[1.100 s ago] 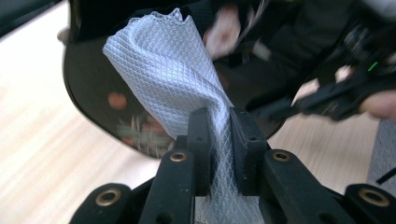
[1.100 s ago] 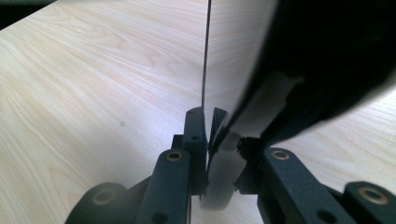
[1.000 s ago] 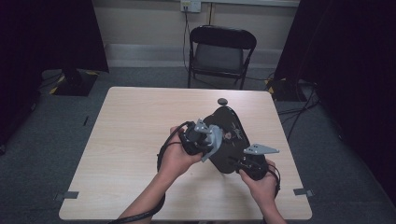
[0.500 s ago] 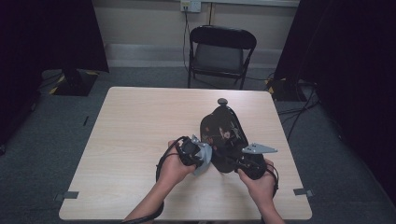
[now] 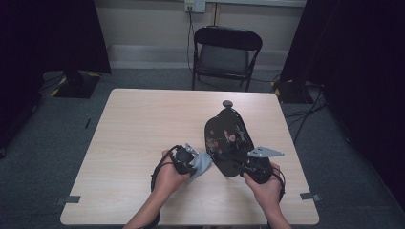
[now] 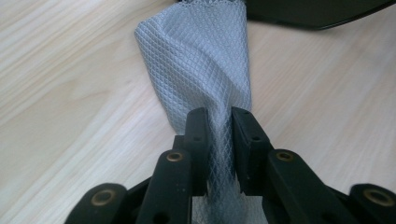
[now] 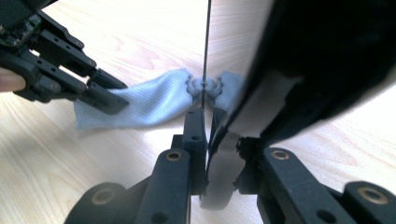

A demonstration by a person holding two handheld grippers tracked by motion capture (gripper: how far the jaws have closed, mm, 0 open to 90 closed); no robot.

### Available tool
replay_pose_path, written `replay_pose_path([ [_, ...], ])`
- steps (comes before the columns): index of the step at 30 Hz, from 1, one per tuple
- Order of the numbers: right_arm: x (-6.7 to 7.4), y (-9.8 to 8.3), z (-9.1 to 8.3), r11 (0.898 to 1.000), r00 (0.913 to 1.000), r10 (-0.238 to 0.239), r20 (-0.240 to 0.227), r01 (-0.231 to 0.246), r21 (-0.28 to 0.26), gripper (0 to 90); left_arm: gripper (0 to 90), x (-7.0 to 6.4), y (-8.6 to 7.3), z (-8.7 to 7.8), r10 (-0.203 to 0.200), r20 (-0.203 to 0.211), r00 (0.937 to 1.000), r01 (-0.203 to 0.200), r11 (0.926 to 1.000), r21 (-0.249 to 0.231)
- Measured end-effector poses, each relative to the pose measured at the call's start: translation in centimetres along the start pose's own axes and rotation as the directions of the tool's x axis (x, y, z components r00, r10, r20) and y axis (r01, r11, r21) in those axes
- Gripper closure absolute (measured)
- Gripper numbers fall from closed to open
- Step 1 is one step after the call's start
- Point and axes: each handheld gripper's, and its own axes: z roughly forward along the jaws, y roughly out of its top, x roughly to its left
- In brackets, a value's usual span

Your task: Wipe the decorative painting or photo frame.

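Two grips are kept: the black tray (image 5: 228, 143) is clamped tilted by the right gripper (image 5: 255, 168) for wiping, the grey cloth (image 6: 201, 60) pinched by the left gripper (image 6: 219, 130).

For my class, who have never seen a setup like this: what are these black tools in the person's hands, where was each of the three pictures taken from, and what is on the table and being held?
A person sits at a wooden table and holds a two-jaw tool in each hand. No robot arm is involved.

The high view looks down from above the person's side. Each of the other two pictures comes from a small camera riding on one tool, looking along its black jaws.

The left hand-held gripper is shut on a grey cloth, which drapes onto the table. The right hand-held gripper is shut on the thin edge of a black glossy dish, painted with a pattern. From above, the dish stands tilted on its edge, the cloth beside its lower left edge. It looks like wiping work.

Behind the table stands a black folding chair.
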Motion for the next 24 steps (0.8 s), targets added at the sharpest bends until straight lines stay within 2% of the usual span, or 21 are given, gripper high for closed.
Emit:
replay_pose_path([
  [2,0.0,0.0,0.0,1.000,1.0000,0.002,0.001,-0.002,0.000,78.3,79.5,0.0,0.1,-0.7,0.006,-0.006,1.0000,-0.006,0.9999,-0.012],
  [5,0.0,0.0,0.0,1.000,1.0000,0.001,0.000,-0.001,0.000,78.4,79.6,0.1,0.8,-2.3,0.009,0.007,0.9999,-0.009,0.9985,-0.054],
  [7,0.0,0.1,0.1,1.000,1.0000,0.001,0.001,-0.001,0.000,78.4,79.6,0.0,1.6,-3.8,0.023,-0.008,0.9997,-0.023,0.9970,-0.075],
  [11,0.0,0.1,0.2,1.000,1.0000,0.000,0.001,0.000,-0.001,78.4,79.6,-0.3,3.4,-7.1,0.055,-0.020,0.9983,-0.057,0.9886,-0.140],
  [16,0.0,0.1,0.2,1.000,1.0000,0.001,0.002,-0.001,-0.001,78.4,79.6,-0.9,5.7,-11.5,0.096,-0.027,0.9950,-0.100,0.9701,-0.221],
  [18,0.0,0.1,0.2,1.000,1.0000,-0.001,0.000,0.001,-0.001,78.4,79.5,-1.3,6.6,-13.0,0.119,-0.031,0.9924,-0.123,0.9595,-0.253],
  [24,0.0,0.2,0.3,1.000,1.0000,-0.001,0.001,0.001,0.001,78.4,79.5,-2.8,9.0,-16.0,0.176,-0.017,0.9842,-0.172,0.9317,-0.320],
])
